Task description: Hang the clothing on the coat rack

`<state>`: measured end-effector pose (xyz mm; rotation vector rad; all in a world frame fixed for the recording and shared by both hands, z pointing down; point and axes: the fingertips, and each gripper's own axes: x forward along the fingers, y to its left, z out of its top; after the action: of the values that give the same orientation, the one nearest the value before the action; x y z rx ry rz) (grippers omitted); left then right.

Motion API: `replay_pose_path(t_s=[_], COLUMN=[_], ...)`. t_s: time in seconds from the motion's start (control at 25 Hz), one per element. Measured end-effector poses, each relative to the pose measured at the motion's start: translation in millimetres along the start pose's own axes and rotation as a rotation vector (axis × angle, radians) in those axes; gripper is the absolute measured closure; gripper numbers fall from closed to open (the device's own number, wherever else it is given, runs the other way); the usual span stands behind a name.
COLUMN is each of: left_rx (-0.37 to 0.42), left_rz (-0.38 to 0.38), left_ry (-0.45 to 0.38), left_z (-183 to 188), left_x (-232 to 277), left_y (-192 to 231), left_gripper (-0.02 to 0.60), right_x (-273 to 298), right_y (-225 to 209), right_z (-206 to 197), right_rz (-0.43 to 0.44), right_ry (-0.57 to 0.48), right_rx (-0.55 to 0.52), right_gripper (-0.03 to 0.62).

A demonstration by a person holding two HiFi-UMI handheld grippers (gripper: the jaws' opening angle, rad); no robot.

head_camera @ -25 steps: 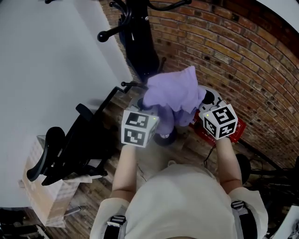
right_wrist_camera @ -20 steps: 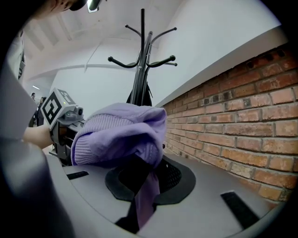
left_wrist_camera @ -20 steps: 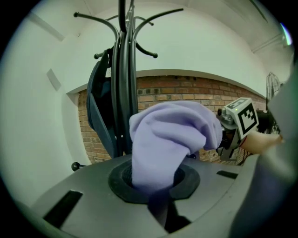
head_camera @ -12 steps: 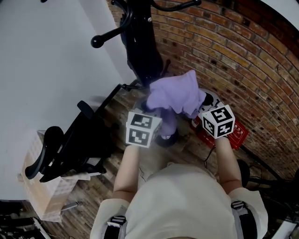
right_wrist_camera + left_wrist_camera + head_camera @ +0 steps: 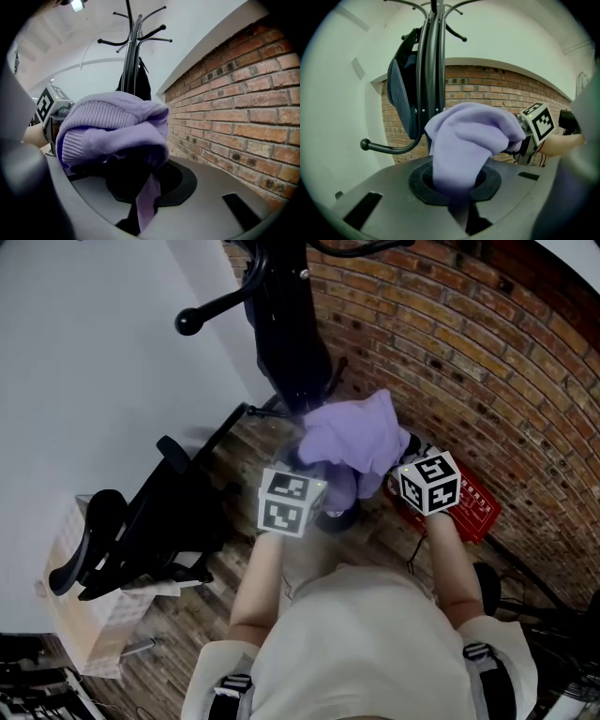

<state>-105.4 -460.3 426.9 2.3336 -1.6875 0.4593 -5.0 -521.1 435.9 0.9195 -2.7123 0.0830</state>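
A person is holding tongs in each hand, seen from above. The left tongs [image 5: 458, 208] are clenching one part of a bunched purple garment [image 5: 352, 437]. The right tongs [image 5: 143, 211] are clenching another part, with a ribbed edge folding over them. The garment is hanging in the air between the two tongs, just in front of the black rack [image 5: 286, 324] pole, near a brick wall [image 5: 469, 343]. A dark coat [image 5: 401, 98] is hanging on the rack.
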Motion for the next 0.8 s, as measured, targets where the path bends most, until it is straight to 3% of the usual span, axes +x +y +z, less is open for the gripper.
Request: replay_pose_path(t_s=[0.8], left_rx=[-0.103], left_rz=[-0.020], left_ry=[0.005], left_z=[-33], left_x=[22], left_y=[-9], left_gripper=[0.532], right_x=[25], right_y=[54], right_z=[-57], right_rz=[0.151], right_ry=[0.012], right_rx=[0.154], right_gripper=[0.559])
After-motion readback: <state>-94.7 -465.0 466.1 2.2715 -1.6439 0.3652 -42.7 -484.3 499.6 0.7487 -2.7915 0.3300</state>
